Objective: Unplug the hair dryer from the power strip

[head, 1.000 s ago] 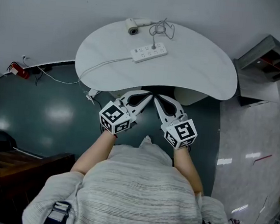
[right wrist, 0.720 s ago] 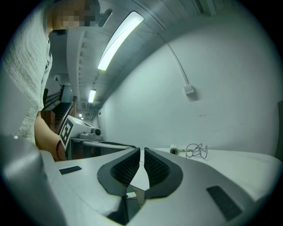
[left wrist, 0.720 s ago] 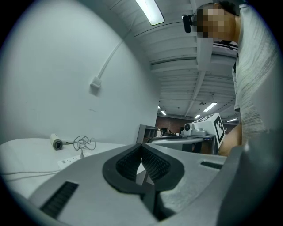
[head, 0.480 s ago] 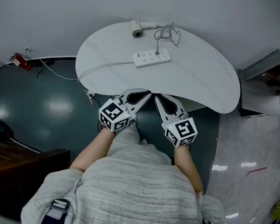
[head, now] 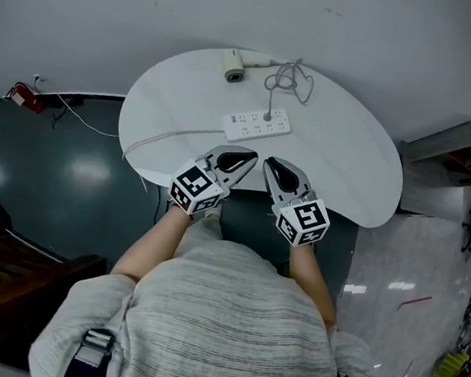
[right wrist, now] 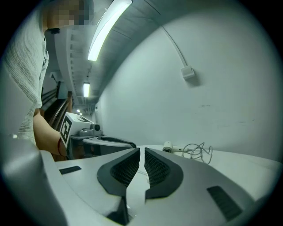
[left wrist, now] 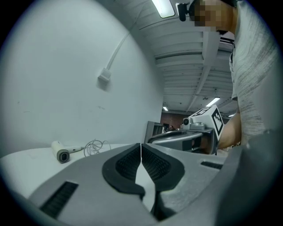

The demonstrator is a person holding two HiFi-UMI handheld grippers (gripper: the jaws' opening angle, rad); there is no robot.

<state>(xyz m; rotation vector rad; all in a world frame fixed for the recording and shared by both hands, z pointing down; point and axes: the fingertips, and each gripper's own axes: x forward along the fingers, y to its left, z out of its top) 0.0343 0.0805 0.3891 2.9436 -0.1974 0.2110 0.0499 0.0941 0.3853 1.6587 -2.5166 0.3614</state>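
A white hair dryer lies at the far edge of the white table; it also shows in the left gripper view, hair dryer, and in the right gripper view, hair dryer. Its grey cord coils beside it and runs to a plug in the white power strip. My left gripper and right gripper hover side by side over the table's near edge, both shut and empty, short of the strip.
The power strip's own white cable trails left off the table to the dark floor. A grey wall rises behind the table. Shelving stands at the right.
Both grippers have moved forward from in front of the table to above its near edge, closer to the power strip. Their jaws have stayed shut.
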